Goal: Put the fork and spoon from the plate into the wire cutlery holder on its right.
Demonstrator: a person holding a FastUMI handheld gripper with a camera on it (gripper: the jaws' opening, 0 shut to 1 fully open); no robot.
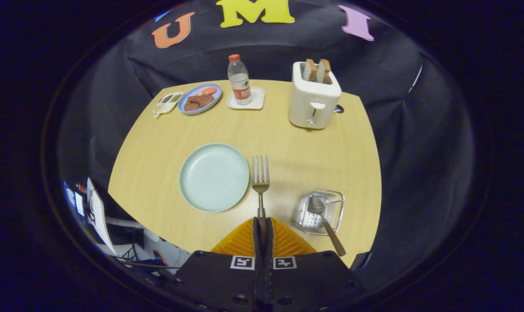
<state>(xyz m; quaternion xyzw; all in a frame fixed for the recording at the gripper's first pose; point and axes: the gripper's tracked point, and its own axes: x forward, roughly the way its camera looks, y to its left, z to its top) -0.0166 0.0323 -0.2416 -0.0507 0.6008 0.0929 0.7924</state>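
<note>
My gripper [261, 223] is shut on the handle of a metal fork [260, 175], which sticks straight ahead with its tines pointing away, lifted above the wooden table [288, 143]. The pale green plate [214, 177] lies bare just left of the fork's tines. To the right of my fingers stands the clear wire cutlery holder [320, 211]. A spoon [324, 216] leans in it, bowl down inside and handle slanting out toward me.
A white toaster [314, 97] with two bread slices stands at the back right. A water bottle [239, 80] on a white coaster, a blue plate of food [200, 99] and a small sauce dish [167, 103] line the back edge.
</note>
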